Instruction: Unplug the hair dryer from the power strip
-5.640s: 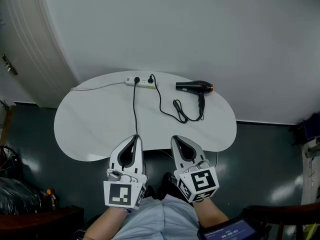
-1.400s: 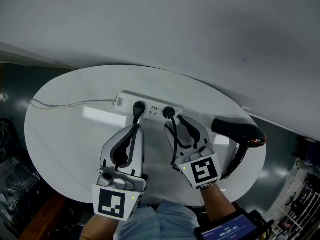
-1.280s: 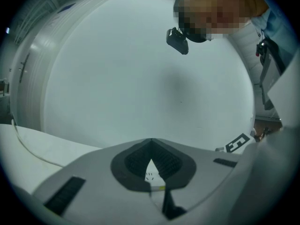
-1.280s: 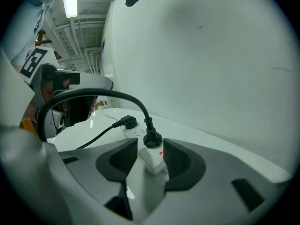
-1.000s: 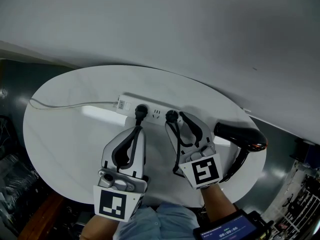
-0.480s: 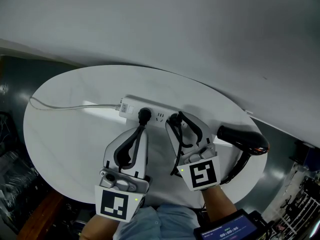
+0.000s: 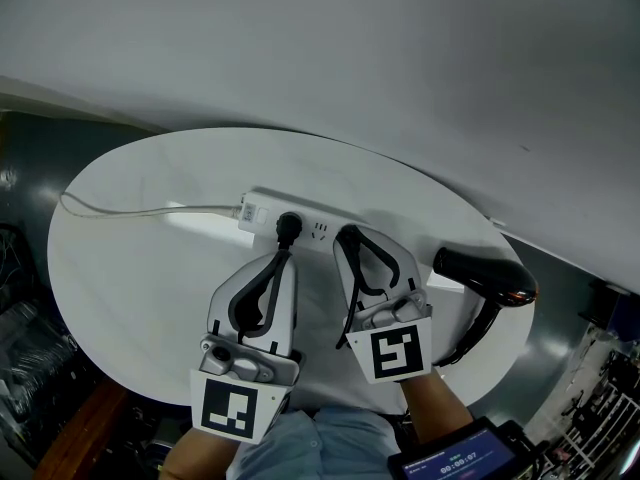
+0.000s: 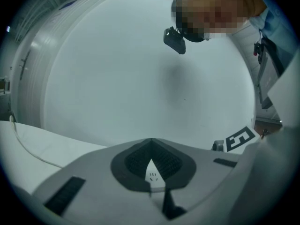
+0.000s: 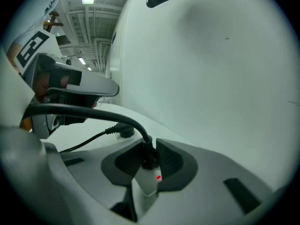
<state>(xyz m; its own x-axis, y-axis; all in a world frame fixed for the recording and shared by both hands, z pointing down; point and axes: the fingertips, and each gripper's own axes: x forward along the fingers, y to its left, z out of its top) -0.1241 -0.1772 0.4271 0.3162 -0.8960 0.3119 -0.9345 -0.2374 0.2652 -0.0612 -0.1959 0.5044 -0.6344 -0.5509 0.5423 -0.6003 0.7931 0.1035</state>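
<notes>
The white left gripper (image 7: pixel 279 260) was held over the table's near edge and pointed at the far edge. Its jaws were together with nothing in them. Just beside it, the white right gripper (image 7: pixel 352 236) tipped down more. Its jaws had just been closing and pinched a black plug (image 9: pixel 149 158).

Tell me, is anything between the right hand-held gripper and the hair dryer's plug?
Nothing visible. The plug already sits between the jaws of the right hand-held gripper, which have just been closing and touch it on both sides.
</notes>
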